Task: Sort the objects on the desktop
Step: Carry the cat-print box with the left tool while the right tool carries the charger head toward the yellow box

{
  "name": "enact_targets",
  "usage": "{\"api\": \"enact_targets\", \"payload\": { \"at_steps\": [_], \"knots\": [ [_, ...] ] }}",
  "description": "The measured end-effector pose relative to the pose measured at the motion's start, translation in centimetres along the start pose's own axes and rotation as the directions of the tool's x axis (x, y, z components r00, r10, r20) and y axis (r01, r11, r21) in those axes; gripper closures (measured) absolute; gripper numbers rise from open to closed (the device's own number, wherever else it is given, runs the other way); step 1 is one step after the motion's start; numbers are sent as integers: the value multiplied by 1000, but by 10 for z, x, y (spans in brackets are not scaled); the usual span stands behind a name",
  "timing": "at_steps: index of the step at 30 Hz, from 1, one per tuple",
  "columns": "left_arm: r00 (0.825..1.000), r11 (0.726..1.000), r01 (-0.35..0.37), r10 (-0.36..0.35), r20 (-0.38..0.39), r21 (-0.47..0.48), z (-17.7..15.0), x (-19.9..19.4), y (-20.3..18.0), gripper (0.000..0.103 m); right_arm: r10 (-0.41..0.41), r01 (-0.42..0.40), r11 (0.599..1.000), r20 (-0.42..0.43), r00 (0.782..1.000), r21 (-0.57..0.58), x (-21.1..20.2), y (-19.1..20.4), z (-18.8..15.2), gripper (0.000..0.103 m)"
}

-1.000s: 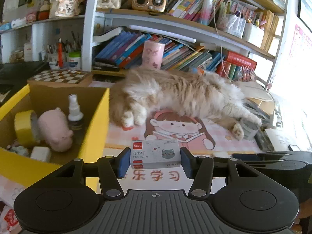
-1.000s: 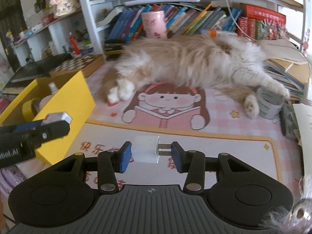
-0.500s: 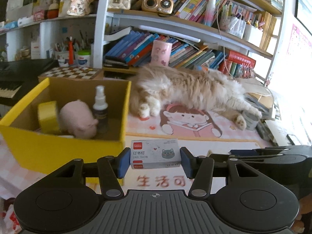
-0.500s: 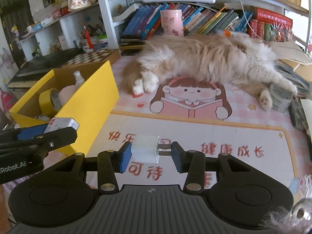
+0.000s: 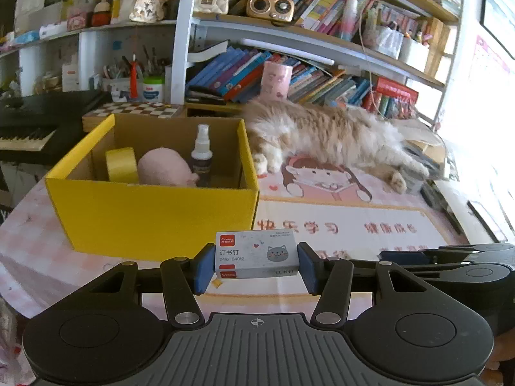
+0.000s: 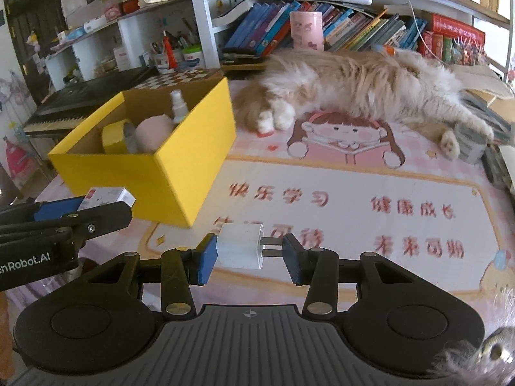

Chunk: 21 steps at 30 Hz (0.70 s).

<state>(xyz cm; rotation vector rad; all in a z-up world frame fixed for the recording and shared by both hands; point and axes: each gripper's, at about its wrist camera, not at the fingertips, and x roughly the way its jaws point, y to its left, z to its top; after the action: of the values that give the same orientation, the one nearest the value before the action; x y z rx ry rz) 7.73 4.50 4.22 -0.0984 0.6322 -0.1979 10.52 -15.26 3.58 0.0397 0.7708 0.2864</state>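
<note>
- The left gripper [image 5: 256, 268] is clamped on a small box of staples [image 5: 256, 253], its blue pads pressed flat against both short ends; the box rides level in the air, just in front of the yellow box's near wall
- The right gripper [image 6: 247, 255] has hold of a white charger plug [image 6: 240, 245], one pad against the plug's body and the other against the tips of its two metal prongs, so the jaws stand only narrowly apart
- The yellow box [image 5: 154, 217] sits open on the pink desk mat [image 6: 354, 212], and inside it are a roll of yellow tape [image 5: 121, 164], a pink plush toy [image 5: 167, 167] and a small spray bottle [image 5: 201, 154] standing upright
- From the right-hand camera the left gripper shows at the left edge, carrying the staples beside the yellow box's corner
- A fluffy cat [image 6: 360, 87] lies stretched out across the far side of the mat, its front paws near the box's far right corner, with crowded bookshelves [image 5: 322, 74] behind it
</note>
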Motion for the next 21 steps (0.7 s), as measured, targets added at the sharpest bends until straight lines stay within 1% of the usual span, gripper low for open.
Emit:
{"api": "enact_targets", "payload": {
  "at_steps": [6, 9, 14, 21],
  "knots": [
    [1000, 1000, 4, -3, -30, 29, -17, -19, 14, 50, 6, -5, 1000, -10, 1000, 30, -8, 25, -24, 62],
    [999, 999, -5, 6, -40, 36, -25, -29, 22, 50, 20, -19, 999, -21, 1000, 39, -11, 37, -35, 62],
    [999, 999, -45, 46, -26, 30, -33, -47, 37, 50, 47, -47, 998, -23, 999, 36, -10, 59, -42, 62],
    [995, 995, -99, 99, -2, -16, -37, -62, 58, 50, 103, -104, 994, -31, 994, -27, -7, 88, -44, 62]
  ]
}}
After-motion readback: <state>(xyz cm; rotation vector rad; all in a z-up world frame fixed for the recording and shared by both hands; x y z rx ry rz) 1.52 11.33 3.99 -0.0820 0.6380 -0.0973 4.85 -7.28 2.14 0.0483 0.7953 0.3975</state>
